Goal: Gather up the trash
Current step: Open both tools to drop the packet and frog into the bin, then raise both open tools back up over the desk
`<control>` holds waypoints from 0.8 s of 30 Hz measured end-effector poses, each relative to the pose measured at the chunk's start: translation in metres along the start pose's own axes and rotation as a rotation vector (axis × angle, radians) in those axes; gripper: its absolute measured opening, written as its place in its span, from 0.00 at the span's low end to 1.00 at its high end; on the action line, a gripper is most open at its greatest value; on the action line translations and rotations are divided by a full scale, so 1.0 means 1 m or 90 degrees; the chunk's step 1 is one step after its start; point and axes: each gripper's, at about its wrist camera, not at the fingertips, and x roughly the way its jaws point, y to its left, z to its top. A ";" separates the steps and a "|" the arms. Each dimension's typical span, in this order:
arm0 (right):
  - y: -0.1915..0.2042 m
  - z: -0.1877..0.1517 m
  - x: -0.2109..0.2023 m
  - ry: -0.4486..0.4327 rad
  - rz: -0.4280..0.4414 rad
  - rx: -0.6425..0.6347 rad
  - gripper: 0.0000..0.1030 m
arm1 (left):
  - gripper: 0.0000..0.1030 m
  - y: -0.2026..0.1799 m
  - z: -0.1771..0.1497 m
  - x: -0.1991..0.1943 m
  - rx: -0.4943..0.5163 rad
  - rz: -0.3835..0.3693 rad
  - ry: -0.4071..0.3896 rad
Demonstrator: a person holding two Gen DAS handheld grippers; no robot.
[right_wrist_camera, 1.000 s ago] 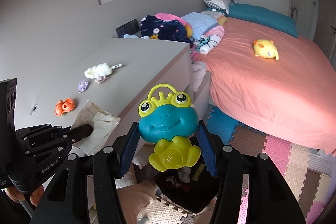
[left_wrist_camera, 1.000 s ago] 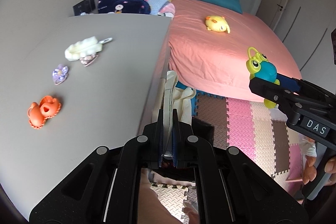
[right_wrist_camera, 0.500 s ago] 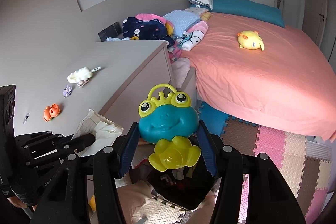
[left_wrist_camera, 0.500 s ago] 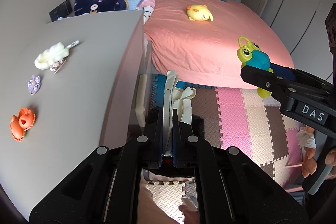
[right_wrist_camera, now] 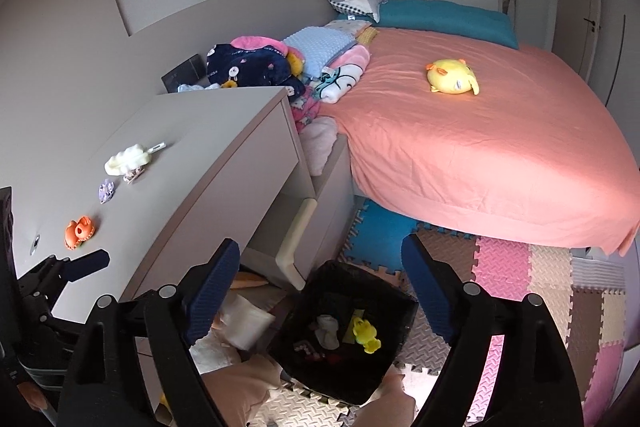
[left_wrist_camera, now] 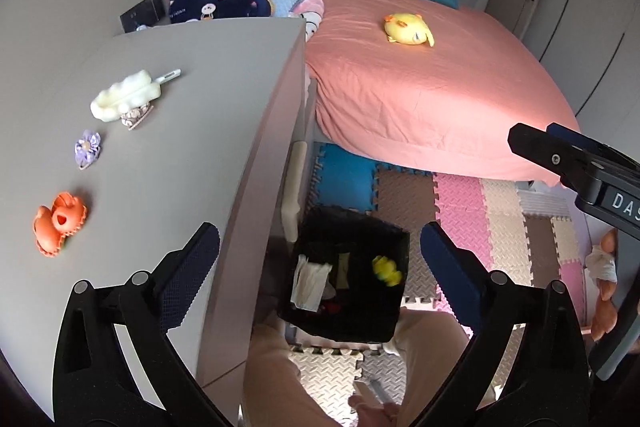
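A black trash bin [left_wrist_camera: 394, 239] stands on the floor beside the grey dresser; it also shows in the right wrist view [right_wrist_camera: 402, 297]. Inside lie a white tissue [left_wrist_camera: 308, 281] and the yellow part of a toy [left_wrist_camera: 386, 270], which also shows in the right wrist view [right_wrist_camera: 365, 334]. My left gripper [left_wrist_camera: 320, 251] is open and empty above the bin. My right gripper [right_wrist_camera: 320, 271] is open and empty above the bin too. The right gripper's finger shows in the left wrist view [left_wrist_camera: 560, 157].
The grey dresser top [left_wrist_camera: 168, 155] carries an orange clip [left_wrist_camera: 58, 223], a purple flower clip [left_wrist_camera: 87, 147] and a cream clip [left_wrist_camera: 126, 99]. A bed with a pink sheet [left_wrist_camera: 420, 91] holds a yellow plush [left_wrist_camera: 408, 30]. Foam puzzle mats [left_wrist_camera: 500, 211] cover the floor.
Both grippers have opened. The white tissue left my left gripper and the frog toy left my right gripper; both now lie in the bin.
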 end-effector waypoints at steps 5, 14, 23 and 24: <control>0.000 0.000 -0.001 0.000 0.004 0.000 0.81 | 0.94 -0.001 -0.002 -0.002 0.006 0.003 -0.003; 0.004 -0.001 -0.001 0.001 0.006 -0.002 0.81 | 0.94 -0.001 -0.003 -0.001 0.010 0.008 -0.004; 0.022 0.001 0.007 0.008 0.023 -0.014 0.81 | 0.94 0.010 -0.005 -0.003 0.004 0.023 -0.001; 0.023 0.002 0.008 0.009 0.026 -0.015 0.81 | 0.94 0.013 -0.006 -0.004 0.002 0.025 -0.001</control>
